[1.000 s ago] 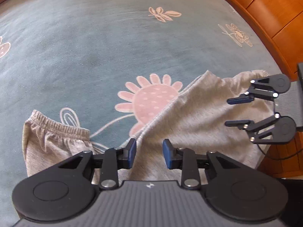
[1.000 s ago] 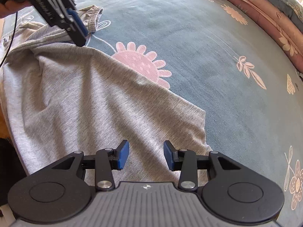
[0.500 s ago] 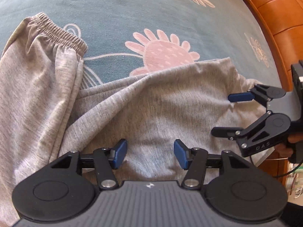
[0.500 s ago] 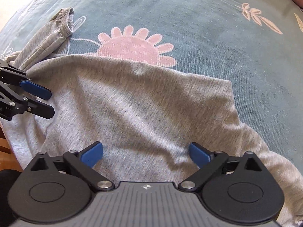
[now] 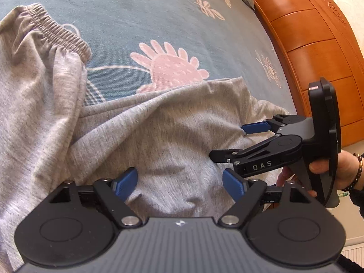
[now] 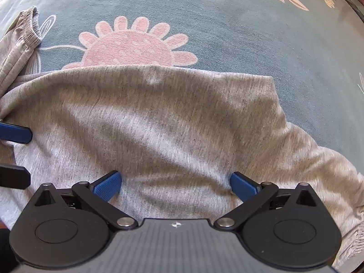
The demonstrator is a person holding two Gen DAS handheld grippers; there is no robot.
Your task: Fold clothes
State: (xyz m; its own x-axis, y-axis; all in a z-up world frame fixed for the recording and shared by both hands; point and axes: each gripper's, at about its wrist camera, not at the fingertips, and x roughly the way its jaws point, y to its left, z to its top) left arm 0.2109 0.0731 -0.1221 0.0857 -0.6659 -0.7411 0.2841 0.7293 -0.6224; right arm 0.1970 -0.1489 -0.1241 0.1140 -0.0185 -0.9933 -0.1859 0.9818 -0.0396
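Grey clothes [image 5: 173, 136] are lying spread over a teal bedspread [image 5: 141, 16] printed with pink flowers, and we are holding a two-finger claw in each hand just above the fabric.

From the left wrist view, we are looking along our left gripper [image 5: 180, 182], whose blue pads [image 5: 126, 180] are standing wide apart with nothing clamped; its jaws have just been opening, and wrinkled grey cloth is lying below and between them, unpinched. Ahead and to the left of this claw, a gathered elastic waistband [image 5: 61, 34] is resting on the bedspread. To its right, our right gripper [image 5: 234, 141] is pointing inward over the same garment, jaws parted, with our right hand [image 5: 327, 173] wrapped around its handle (a beaded bracelet is showing at the wrist). Beyond that claw, an orange wooden bed frame [image 5: 318, 52] is curving along the mattress edge.

From the right wrist view, we are looking almost straight down past our right gripper [image 6: 175, 184]. Its jaws have just been opening and are now splayed fully, gripping nothing, while the grey cloth is filling the space under and in front of them. A large pink flower [image 6: 136, 45] is peeking out just beyond the garment's far edge. At the left edge, the tips of our left gripper [image 6: 13, 154] are reaching in over the fabric.
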